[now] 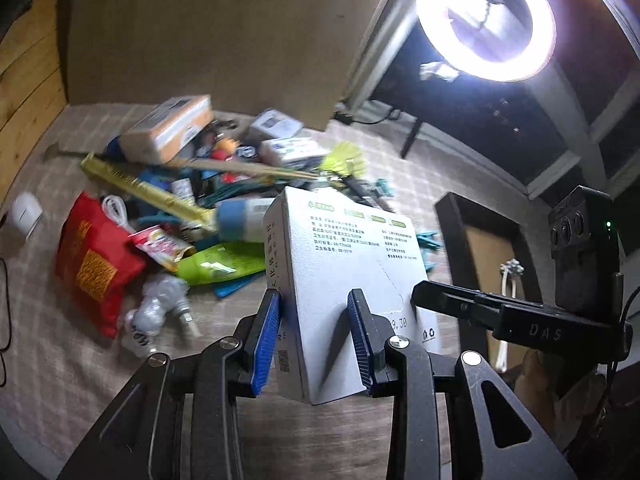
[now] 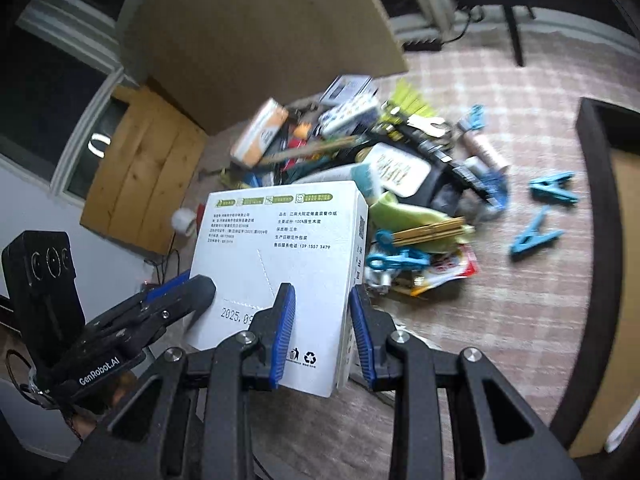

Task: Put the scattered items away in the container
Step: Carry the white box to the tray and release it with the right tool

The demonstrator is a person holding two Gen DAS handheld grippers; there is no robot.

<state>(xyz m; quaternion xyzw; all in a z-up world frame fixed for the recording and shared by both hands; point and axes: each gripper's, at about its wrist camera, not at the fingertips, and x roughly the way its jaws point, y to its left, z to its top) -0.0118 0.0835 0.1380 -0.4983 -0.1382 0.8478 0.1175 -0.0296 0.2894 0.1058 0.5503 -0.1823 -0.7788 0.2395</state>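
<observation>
The left gripper (image 1: 316,336) and right gripper (image 2: 322,330) each clamp opposite edges of one white tissue box (image 2: 280,264) (printed side up), lifted above the cluttered pile (image 1: 192,184) on the checked desk (image 2: 500,320).

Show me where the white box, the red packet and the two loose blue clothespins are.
white box (image 1: 340,280): left wrist view, its printed top face.
red packet (image 1: 94,264): left wrist view, its middle.
blue clothespins (image 2: 554,188): right wrist view, body of the upper one.
</observation>
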